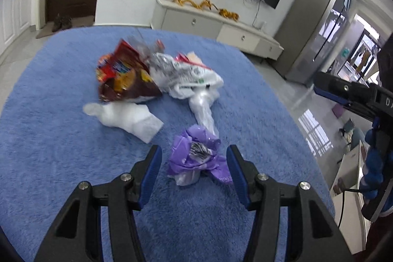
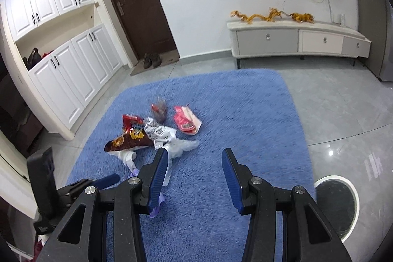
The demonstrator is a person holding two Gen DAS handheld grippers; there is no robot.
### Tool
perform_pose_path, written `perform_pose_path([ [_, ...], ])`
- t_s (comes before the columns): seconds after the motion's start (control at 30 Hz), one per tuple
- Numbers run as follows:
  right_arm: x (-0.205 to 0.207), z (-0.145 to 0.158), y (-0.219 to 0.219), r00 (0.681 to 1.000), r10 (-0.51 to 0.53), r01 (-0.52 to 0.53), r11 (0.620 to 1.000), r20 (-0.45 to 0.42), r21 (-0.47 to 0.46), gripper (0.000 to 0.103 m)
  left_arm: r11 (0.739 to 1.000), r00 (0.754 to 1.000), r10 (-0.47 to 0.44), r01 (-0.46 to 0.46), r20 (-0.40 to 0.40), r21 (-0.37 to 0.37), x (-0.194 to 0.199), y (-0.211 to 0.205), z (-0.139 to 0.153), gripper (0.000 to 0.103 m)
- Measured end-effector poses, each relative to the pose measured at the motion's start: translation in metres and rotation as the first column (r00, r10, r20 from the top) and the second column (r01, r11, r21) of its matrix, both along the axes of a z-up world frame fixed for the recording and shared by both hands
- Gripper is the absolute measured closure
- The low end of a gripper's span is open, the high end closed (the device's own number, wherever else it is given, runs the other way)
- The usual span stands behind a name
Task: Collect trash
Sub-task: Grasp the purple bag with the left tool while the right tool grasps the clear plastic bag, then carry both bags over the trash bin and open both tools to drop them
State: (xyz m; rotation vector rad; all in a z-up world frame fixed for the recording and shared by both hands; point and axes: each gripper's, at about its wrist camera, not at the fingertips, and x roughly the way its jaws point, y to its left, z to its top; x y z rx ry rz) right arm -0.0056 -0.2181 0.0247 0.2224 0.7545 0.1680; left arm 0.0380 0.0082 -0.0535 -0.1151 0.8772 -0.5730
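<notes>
The trash lay in a small heap on a big blue rug [image 1: 49,114] on the floor. The left gripper [image 1: 194,158] hung low over the rug with its two blue-padded jaws spread wide apart, holding nothing. Right between the jaws sat a crumpled purple bag [image 1: 196,158], and it did not seem to touch either one. A little farther off lay a white tissue [image 1: 127,119], a red and brown chip bag [image 1: 122,75] and a white plastic bag [image 1: 189,80] with a long twisted tail that reached down to the purple bag. The right gripper [image 2: 194,163] was higher up, and its jaws were also spread wide with nothing in them. From there a pink wrapper [image 2: 185,120] showed behind the heap, lying flat on the rug, near the other trash. A round white bin [image 2: 343,208] stood on the gray floor just off the rug's edge. A dark door [image 2: 137,4] and a low white cabinet [image 2: 294,38] stood by the far wall.
</notes>
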Motion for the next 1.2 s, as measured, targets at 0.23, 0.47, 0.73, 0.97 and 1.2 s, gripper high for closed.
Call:
perform_pose_path([
  [0.23, 0.032, -0.03, 0.022, 0.993, 0.076, -0.075, 0.997, -0.085, 0.013, 0.059, 1.0, 0.999, -0.015, 0.015, -0.045, 0.006, 0.012, -0.009, -0.023, 0.05],
  [0.47, 0.059, -0.058, 0.046, 0.977, 0.146, -0.14, 0.989, -0.158, 0.043, 0.059, 0.999, 0.999, -0.039, 0.038, -0.032, -0.039, 0.009, -0.008, -0.028, 0.058],
  [0.73, 0.081, -0.084, 0.067, 0.958, 0.186, -0.174, 0.982, -0.218, 0.074, 0.059, 0.996, 0.998, -0.054, 0.052, -0.035, -0.071, 0.007, -0.006, -0.028, 0.062],
  [0.97, 0.085, -0.097, 0.062, 0.958, 0.161, -0.138, 0.984, -0.236, 0.11, 0.085, 0.995, 0.998, -0.051, 0.046, -0.046, -0.094, 0.008, 0.001, -0.03, 0.064],
  [1.2, 0.064, -0.083, 0.046, 0.969, 0.154, -0.135, 0.985, -0.194, 0.106, 0.092, 0.996, 0.998, -0.046, 0.042, -0.04, -0.084, 0.007, 0.004, -0.028, 0.068],
])
